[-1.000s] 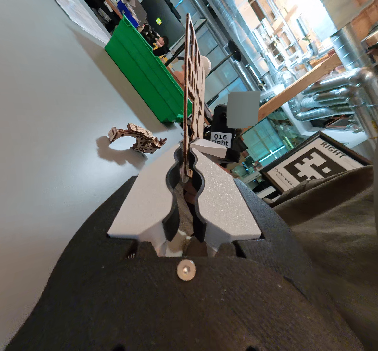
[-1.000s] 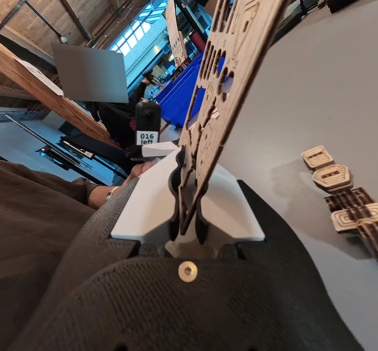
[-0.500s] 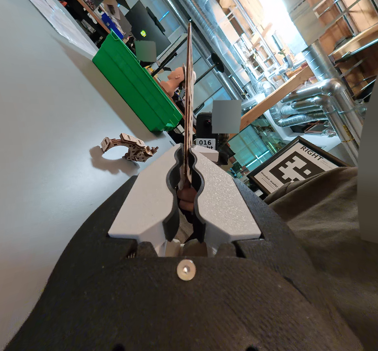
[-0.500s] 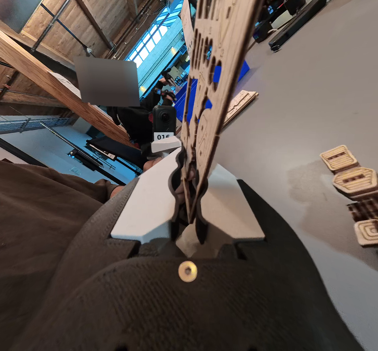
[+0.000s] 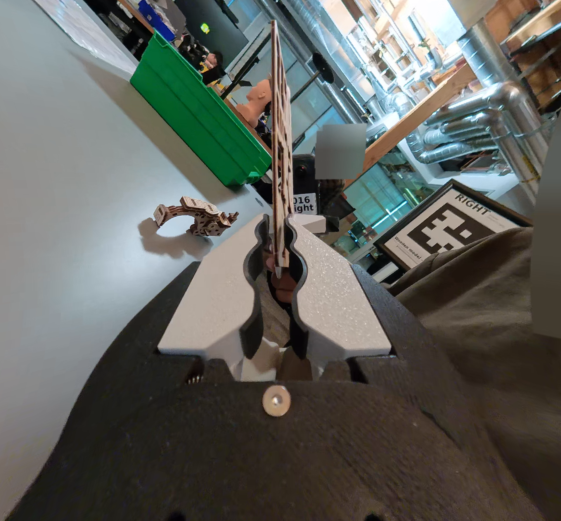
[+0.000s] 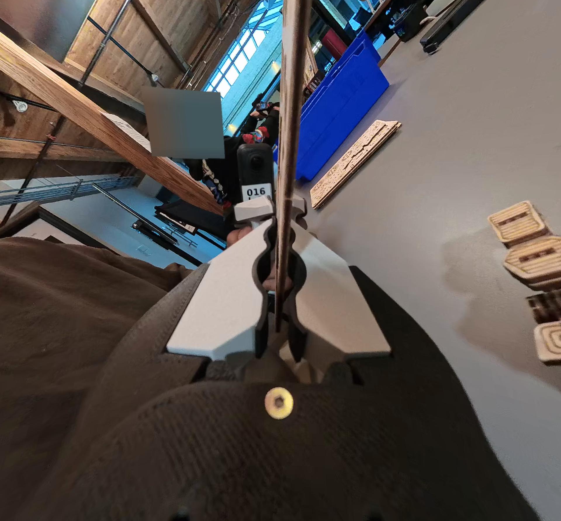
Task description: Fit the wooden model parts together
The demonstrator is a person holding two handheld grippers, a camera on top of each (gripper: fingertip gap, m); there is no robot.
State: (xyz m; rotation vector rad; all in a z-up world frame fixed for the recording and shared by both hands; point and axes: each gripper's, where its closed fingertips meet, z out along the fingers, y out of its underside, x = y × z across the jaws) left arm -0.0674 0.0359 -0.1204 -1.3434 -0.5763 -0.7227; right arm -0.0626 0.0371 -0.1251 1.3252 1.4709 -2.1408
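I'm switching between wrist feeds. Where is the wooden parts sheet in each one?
Left wrist view: the wooden parts sheet stands nearly edge-on at centre, rising from between the left gripper fingers.
Right wrist view: the sheet is a thin edge-on strip up the centre, clamped by the right gripper.
Shared landmark: the grey table.

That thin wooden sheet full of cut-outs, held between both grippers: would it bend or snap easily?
The wooden sheet looks thin and riddled with cut-outs, so it is probably light and fragile. Seen edge-on it runs straight, so likely fairly stiff. The left gripper and right gripper grip opposite ends; twisting might crack it.
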